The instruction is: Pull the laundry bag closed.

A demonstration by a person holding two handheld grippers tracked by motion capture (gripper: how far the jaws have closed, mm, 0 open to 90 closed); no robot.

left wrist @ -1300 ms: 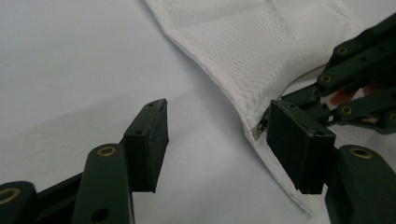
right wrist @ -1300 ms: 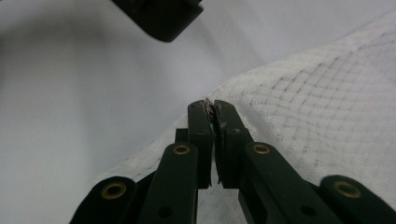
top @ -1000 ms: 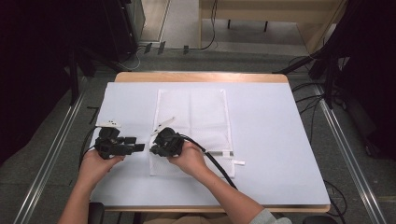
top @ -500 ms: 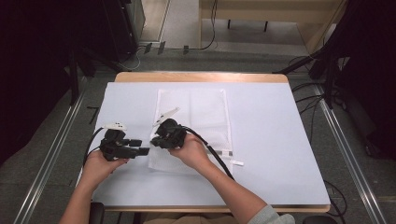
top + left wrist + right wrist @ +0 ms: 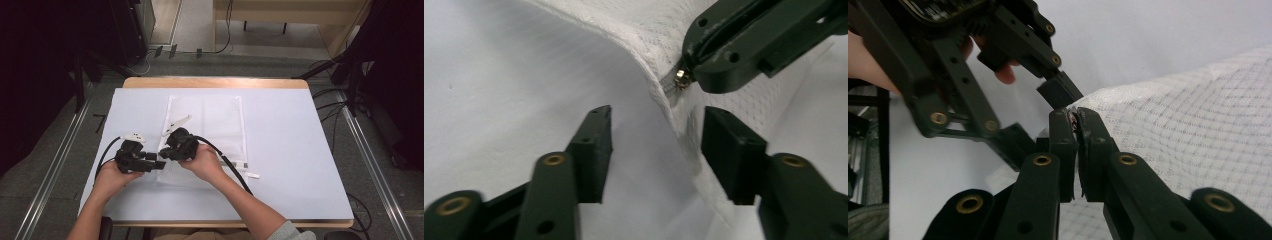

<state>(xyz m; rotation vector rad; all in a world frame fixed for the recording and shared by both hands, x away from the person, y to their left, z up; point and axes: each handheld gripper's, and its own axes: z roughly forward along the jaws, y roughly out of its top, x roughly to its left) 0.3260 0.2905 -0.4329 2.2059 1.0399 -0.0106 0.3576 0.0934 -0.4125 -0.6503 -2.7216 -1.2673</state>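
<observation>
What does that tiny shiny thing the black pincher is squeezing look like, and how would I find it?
Start at the white table cover and find the white mesh bag lying on it. Follow the bag's edge nearest the person, lifted at one corner, to where the right gripper pinches it shut. There sits the zipper pull: a small brass-coloured metal bit, the only shiny thing against all that white netting.

White grid-patterned mesh bag (image 5: 220,125), black grippers, white table cover (image 5: 300,150).

My right tool (image 5: 1075,125) hides the mesh bag's (image 5: 1198,130) zipper pull between its closed jaws. In the high view my hands cover the bag's corner nearest the worktop's (image 5: 300,165) front edge.
</observation>
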